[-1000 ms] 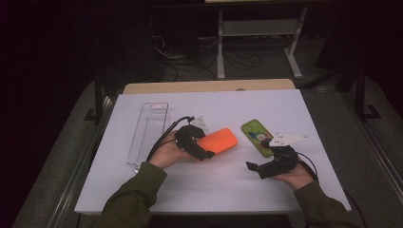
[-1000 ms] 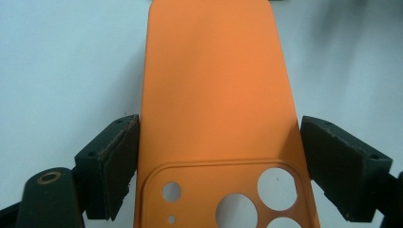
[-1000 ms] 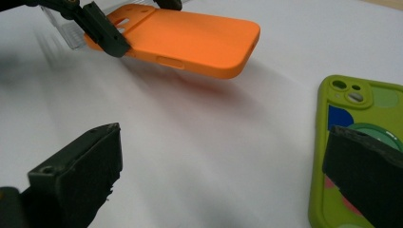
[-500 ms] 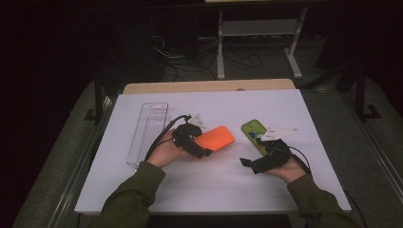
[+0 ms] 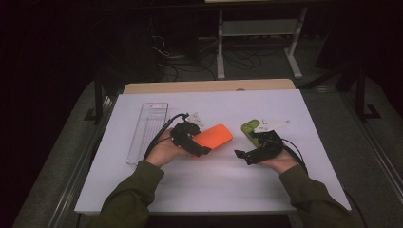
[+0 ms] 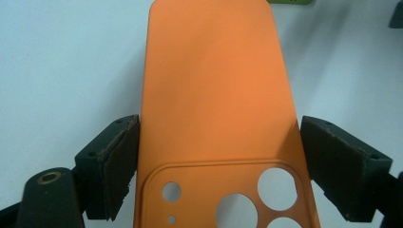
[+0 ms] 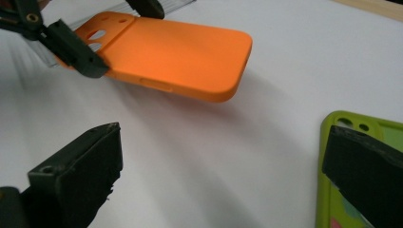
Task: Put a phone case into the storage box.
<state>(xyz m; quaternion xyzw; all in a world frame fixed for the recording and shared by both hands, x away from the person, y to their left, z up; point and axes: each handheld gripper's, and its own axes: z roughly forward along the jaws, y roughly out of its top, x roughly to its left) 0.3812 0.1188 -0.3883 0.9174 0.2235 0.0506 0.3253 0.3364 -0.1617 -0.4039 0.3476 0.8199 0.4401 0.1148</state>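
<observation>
An orange phone case with camera holes hangs a little above the white table, casting a shadow. My left gripper is shut on its camera end, one jaw on each long edge. It also appears at the top left of the right gripper view. A green phone case lies flat to the right. My right gripper is open and holds nothing. It points left at the orange case, with its far jaw over the green case.
A clear plastic tray lies lengthwise at the left of the white table sheet. A wooden strip runs along the far edge. Dark floor, cables and a metal stand are beyond.
My right gripper has moved left and a little forward, closer to the orange case. The left gripper and the orange case have barely shifted.
</observation>
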